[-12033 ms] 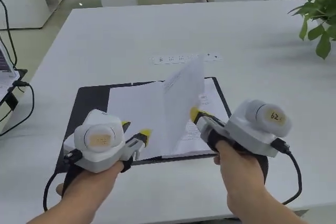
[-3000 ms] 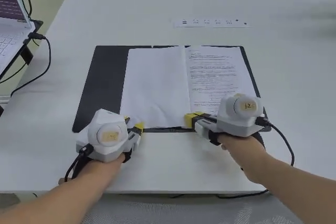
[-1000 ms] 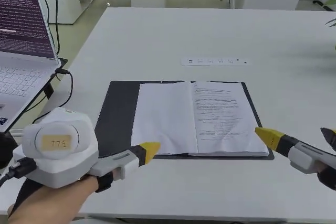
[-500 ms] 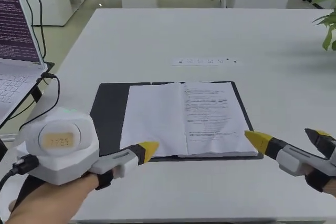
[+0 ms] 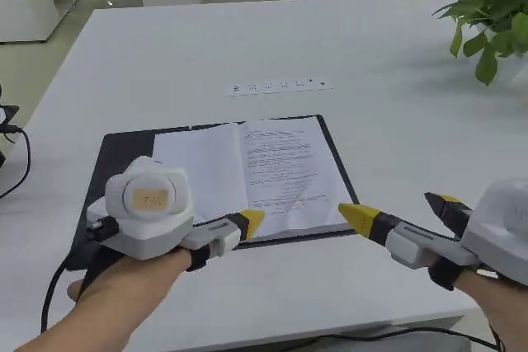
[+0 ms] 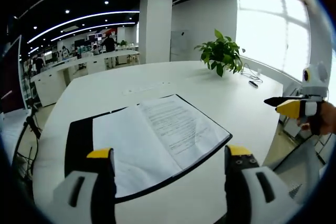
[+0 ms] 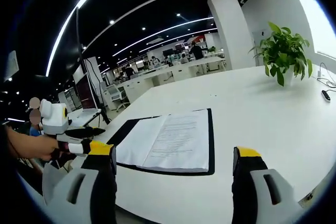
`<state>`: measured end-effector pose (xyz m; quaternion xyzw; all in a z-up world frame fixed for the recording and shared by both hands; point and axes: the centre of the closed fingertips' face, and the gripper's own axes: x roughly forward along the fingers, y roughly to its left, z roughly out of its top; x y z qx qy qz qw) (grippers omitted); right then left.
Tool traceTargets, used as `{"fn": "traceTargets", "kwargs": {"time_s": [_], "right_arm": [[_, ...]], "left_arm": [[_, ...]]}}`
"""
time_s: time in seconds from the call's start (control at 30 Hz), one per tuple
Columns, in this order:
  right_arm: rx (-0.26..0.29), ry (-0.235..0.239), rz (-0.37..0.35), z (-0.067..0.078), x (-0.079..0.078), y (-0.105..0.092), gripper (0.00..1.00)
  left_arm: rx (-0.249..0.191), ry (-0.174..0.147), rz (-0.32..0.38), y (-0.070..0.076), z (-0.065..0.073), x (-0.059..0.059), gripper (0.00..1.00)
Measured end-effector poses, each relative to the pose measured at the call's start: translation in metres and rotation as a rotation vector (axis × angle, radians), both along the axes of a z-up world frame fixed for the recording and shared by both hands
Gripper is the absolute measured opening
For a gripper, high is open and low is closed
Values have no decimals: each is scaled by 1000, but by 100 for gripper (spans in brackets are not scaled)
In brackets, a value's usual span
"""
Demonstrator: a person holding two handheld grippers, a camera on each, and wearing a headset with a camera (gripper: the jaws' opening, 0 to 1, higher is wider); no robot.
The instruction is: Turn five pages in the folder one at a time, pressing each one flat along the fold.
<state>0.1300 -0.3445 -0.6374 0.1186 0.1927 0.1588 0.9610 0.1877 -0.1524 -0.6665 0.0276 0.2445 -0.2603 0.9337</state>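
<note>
Hovering near the folder (image 5: 124, 150), left gripper (image 6: 169, 152) and right gripper (image 7: 174, 149) spread wide apart, likely between turns. Next, probably: pinch the right page (image 5: 285, 162) by its corner.

The black folder (image 5: 124, 152) lies open and flat on the white desk (image 5: 206, 39), its fold running away from the person. A blank white page (image 5: 202, 172) covers most of its left half, leaving a black strip bare at the outer edge. The right page (image 5: 285, 169) carries printed text and lies flat.

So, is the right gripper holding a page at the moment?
No, the right gripper is open and empty, with the folder lying flat ahead of it.
</note>
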Motion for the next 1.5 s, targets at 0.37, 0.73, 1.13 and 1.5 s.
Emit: {"fn": "traceTargets", "kwargs": {"time_s": [0.37,0.73,1.13,1.5], "right_arm": [[32,8,-28,-7,-4,-8,90],[49,11,-39,-11,-3,-12,89],[70,27,-30,-19,-2,-5,88],[91,45,-50,-27,-1,-10,86]], "left_arm": [[13,51,-99,-77,-41,27,74],[37,102,-122,-117,-82,43,68],[41,132,-108,-136,-102,49,64],[123,73,-106,-138,-116,49,58]]}}
